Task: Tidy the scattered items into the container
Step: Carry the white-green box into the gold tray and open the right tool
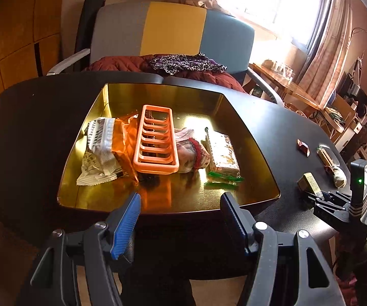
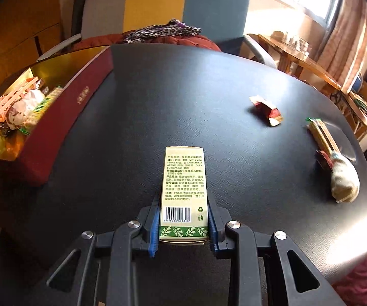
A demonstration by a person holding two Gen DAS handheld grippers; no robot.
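Observation:
A gold-lined box (image 1: 254, 178) with a red outer wall (image 2: 63, 127) sits on the black table. It holds an orange rack (image 1: 156, 140), a white snack packet (image 1: 100, 150), a pink-wrapped item and a green-edged packet (image 1: 223, 153). My left gripper (image 1: 180, 211) hangs open just before the box's near rim, nothing between its fingers. My right gripper (image 2: 183, 219) is shut on a small cream and green carton (image 2: 184, 186), also seen as the carton (image 1: 311, 182) in the left wrist view. A red candy wrapper (image 2: 267, 111), a stick packet (image 2: 322, 134) and a beige sock (image 2: 344, 178) lie on the table.
A chair (image 1: 173, 30) with grey, yellow and blue panels stands behind the table, with a dark red coat and a leopard-print cloth on it. A wooden side table (image 1: 285, 81) and cluttered shelves stand at the right under a bright window.

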